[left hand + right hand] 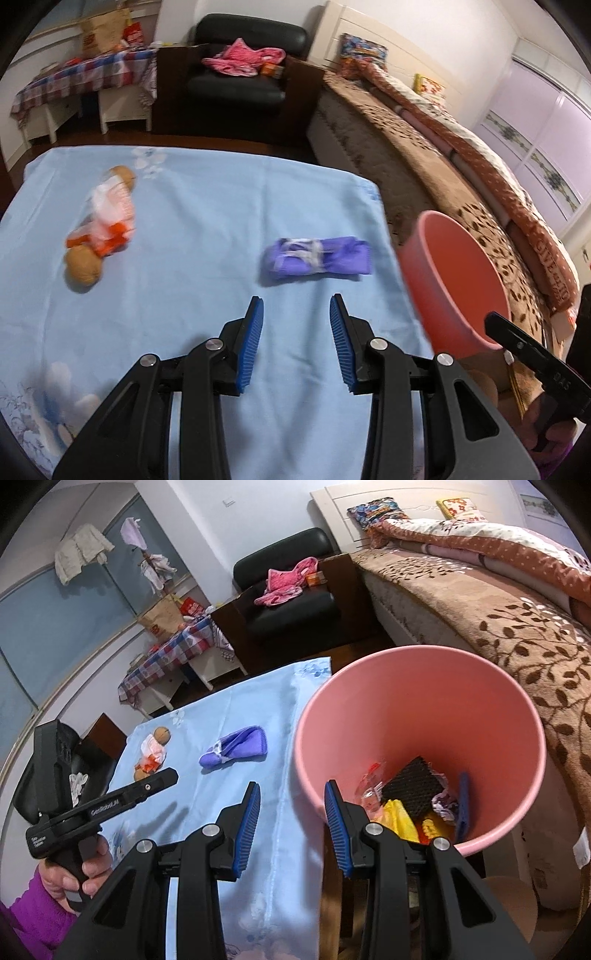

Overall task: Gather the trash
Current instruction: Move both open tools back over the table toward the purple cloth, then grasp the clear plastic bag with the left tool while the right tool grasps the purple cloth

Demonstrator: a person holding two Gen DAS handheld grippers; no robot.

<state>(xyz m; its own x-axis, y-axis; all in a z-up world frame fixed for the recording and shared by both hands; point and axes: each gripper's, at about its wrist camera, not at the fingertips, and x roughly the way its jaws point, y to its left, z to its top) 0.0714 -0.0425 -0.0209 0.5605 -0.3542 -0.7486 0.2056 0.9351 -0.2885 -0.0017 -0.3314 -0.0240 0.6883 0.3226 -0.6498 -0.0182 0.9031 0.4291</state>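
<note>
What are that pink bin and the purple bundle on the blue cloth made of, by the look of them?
The pink bin looks like moulded plastic: smooth, even walls with a soft sheen and a thin rolled rim. The purple bundle seems to be soft fabric, matte and folded, tied round with a whitish strip; it could also be thin plastic film. The blue cloth looks woven, with creases.

Home bedroom, bed w/ leaf-print blanket, black armchair, clothes hung on rack

one pink bin, one purple packet, two walnuts.
</note>
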